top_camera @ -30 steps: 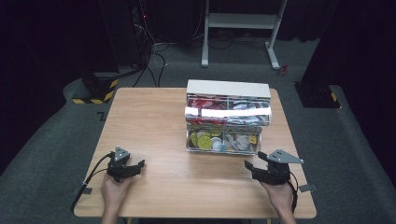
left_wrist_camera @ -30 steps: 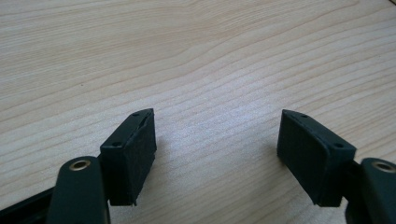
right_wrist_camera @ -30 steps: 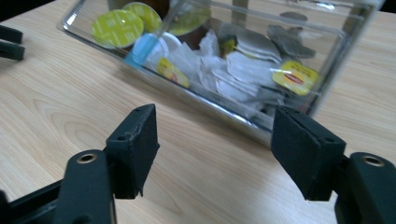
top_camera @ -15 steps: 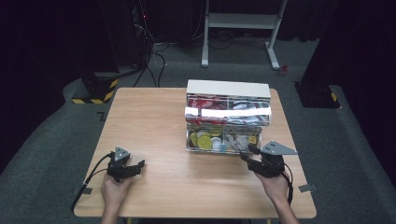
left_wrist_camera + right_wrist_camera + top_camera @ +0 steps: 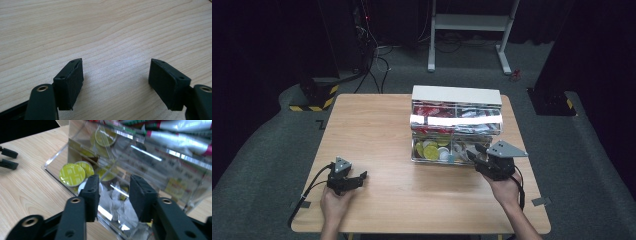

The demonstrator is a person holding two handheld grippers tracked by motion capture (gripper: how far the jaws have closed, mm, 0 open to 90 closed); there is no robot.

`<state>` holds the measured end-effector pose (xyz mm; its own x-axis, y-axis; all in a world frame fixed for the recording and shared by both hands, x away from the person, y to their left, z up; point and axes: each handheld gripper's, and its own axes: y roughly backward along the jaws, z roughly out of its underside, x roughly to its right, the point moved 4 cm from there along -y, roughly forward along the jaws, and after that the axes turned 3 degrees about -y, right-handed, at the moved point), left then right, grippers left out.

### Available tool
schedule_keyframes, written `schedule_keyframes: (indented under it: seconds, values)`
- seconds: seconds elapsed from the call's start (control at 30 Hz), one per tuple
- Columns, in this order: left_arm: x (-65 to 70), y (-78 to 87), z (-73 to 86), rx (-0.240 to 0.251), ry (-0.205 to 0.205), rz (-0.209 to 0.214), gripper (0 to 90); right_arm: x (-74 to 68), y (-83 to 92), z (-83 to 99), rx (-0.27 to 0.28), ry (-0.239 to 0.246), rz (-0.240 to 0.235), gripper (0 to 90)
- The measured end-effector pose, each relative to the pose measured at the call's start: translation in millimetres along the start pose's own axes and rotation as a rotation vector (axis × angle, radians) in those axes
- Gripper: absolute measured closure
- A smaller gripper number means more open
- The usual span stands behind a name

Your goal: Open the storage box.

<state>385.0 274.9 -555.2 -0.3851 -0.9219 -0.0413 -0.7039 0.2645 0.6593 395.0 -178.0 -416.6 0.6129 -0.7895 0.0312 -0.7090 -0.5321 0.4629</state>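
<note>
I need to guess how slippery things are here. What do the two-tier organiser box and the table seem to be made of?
The organiser box looks like clear hard plastic, probably acrylic: glossy, with sharp glare streaks and its contents visible through the walls. The table looks like pale wood or wood-look laminate: fine grain lines and a soft satin sheen; which of the two, I cannot tell.

The table [image 5: 377, 130] is pale wood with a fine straight grain and a smooth, matt finish. On it stands a clear plastic organizer [image 5: 160, 167], glossy and throwing bright glare, which holds round pods with shiny yellow-green foil lids [image 5: 72, 174] and crinkly, see-through wrapped packets [image 5: 117, 206]. The left gripper [image 5: 116, 83] and the right gripper [image 5: 113, 195] are matt black plastic, with dull, rubbery-looking pads [image 5: 75, 82].
</note>
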Motion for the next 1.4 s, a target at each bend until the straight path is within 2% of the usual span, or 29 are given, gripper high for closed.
schedule_keyframes:
  seconds: [0.23, 0.37, 0.67, 1.2, 1.4]
  values:
    - [0.2, 0.0, 0.0, 0.001, 0.0, 0.002, 28.4, -0.2, -0.4, -16.5, 0.003, -0.015, -0.054, 66.1]
    - [0.3, 0.0, 0.0, 0.0, 0.0, 0.002, 28.5, -1.1, -3.2, -21.3, -0.01, -0.008, -0.062, 66.5]
    - [0.4, -0.1, -0.1, 0.0, -0.001, 0.0, 28.4, 0.0, -3.2, -35.1, -0.01, -0.017, -0.06, 66.6]
    - [0.6, -0.3, -0.3, 0.0, -0.001, -0.002, 28.4, 7.7, 1.5, -48.3, 0.007, -0.038, -0.034, 67.5]
    - [0.6, -0.3, -0.3, 0.0, 0.0, -0.002, 28.4, 9.1, 2.4, -51.1, -0.003, -0.037, -0.037, 67.6]
